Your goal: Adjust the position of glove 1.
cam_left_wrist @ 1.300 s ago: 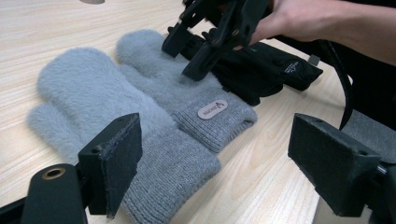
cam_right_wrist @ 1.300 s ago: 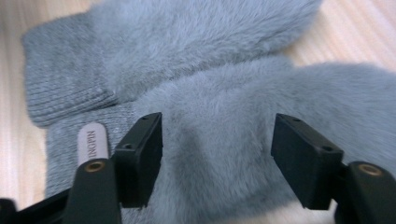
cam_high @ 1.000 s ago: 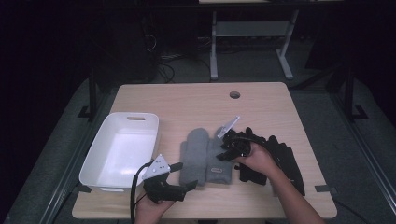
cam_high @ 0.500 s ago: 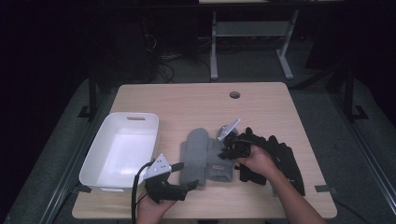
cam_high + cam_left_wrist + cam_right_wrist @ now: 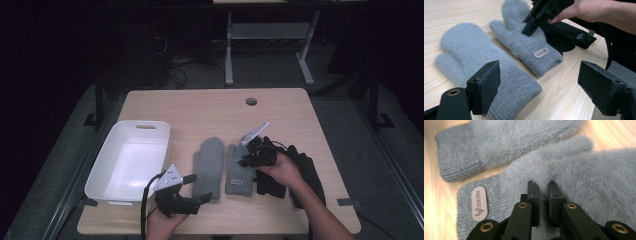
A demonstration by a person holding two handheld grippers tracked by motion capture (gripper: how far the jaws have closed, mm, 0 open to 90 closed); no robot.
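On the pale wooden surface [image 5: 210,107], right tool [image 5: 543,185] had just closed, pinching the fluffy grey labelled mitten [image 5: 579,170] mid-palm, presumably to lift it, beside its twin; left tool [image 5: 539,82] waited open nearby.

Table [image 5: 210,107] evenly lit from above; far surroundings nearly black. Close views sharp, mildly soft at the near edges. No glare.
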